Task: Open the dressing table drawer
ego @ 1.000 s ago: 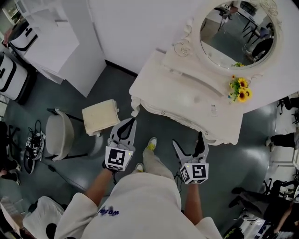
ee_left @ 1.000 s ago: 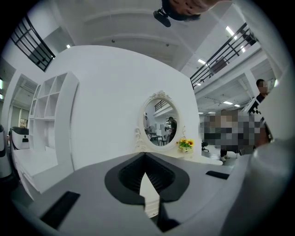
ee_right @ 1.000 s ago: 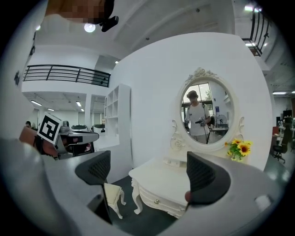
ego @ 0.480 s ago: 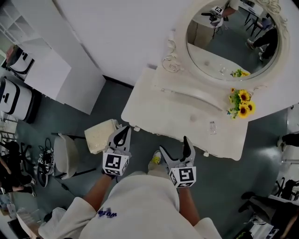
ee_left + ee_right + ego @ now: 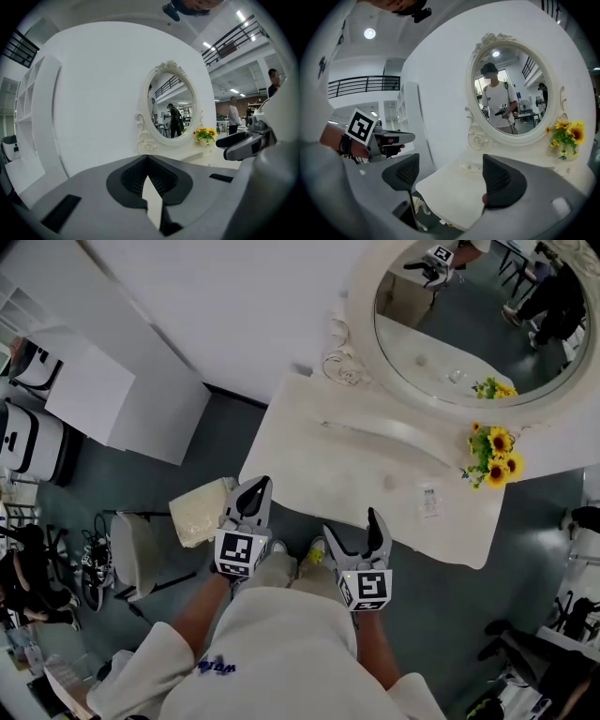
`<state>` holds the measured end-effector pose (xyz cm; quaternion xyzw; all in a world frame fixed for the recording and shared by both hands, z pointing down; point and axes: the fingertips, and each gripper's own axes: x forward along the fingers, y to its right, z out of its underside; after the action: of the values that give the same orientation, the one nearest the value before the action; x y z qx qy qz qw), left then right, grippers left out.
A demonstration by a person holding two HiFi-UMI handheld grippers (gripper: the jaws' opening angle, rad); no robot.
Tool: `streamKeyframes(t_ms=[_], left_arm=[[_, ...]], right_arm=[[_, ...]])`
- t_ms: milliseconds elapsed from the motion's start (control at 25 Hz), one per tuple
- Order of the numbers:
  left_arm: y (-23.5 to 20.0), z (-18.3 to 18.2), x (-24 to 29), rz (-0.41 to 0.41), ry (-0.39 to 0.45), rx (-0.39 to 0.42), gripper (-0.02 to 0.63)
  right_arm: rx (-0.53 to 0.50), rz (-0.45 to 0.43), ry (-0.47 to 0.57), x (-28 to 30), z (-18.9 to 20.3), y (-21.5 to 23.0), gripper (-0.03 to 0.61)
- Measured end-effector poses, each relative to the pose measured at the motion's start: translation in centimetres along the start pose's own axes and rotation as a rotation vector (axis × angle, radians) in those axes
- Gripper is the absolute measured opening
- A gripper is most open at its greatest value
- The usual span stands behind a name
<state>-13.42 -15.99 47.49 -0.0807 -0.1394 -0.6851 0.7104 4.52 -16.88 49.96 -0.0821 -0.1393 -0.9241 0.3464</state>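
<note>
Your left gripper [image 5: 261, 486] has its grey fingers [image 5: 84, 197], with ribbed pads, pressed together: tips meet, nothing pinched. Your right gripper [image 5: 352, 524] has its fingers spread; its jaws have just been closing, with nothing between them. The table [image 5: 375, 474], smooth cream with a curved, carved edge, sits just ahead of both sets of fingertips. Its drawer is under that near lip and can't be made out. The oval mirror [image 5: 459, 324] in its scrolled frame stands beyond.

One white dressing table [image 5: 309, 442], one oval mirror [image 5: 450, 324], one sunflower bunch [image 5: 497, 457], two claws, left claw [image 5: 260, 487] and right claw [image 5: 352, 526], one cream stool [image 5: 200, 512], one round-seated chair [image 5: 131, 554]
</note>
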Motion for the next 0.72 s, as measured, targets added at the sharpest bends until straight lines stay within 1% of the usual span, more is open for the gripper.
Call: streamKeyframes(t_ms=[200,240,320,360,400,560,720], left_arm=[[-1.4,0.1,2.3,0.040,0.007,0.000,0.005],[-2.0,0.2,2.6,0.047,0.007,-0.006,0.005],[-3.4,0.6,3.5,0.063,0.009,-0.021,0.005],[-4.2,0.8,4.1,0.074,0.011,-0.026,0.005],[-5.0,0.9,4.9,0.087,0.014,-0.029,0.005],[-7.2,1.2,7.4,0.174,0.027,-0.038,0.005],[-9.1,2.2,10.2,0.260,0.038,-0.062,0.005]], right_arm=[[-0.007,0.037,-0.034,2.5,0.8,0.6,0.419],[-0.007,0.051,-0.036,3.1,0.9,0.5,0.407],[-0.006,0.082,-0.036,4.7,0.9,0.4,0.354],[-0.006,0.097,-0.037,5.6,0.9,0.5,0.337],[-0.005,0.114,-0.039,6.7,0.8,0.5,0.334],[-0.001,0.212,-0.055,9.7,0.9,0.9,0.316],[-0.018,0.307,-0.086,12.9,2.2,1.4,0.305]])
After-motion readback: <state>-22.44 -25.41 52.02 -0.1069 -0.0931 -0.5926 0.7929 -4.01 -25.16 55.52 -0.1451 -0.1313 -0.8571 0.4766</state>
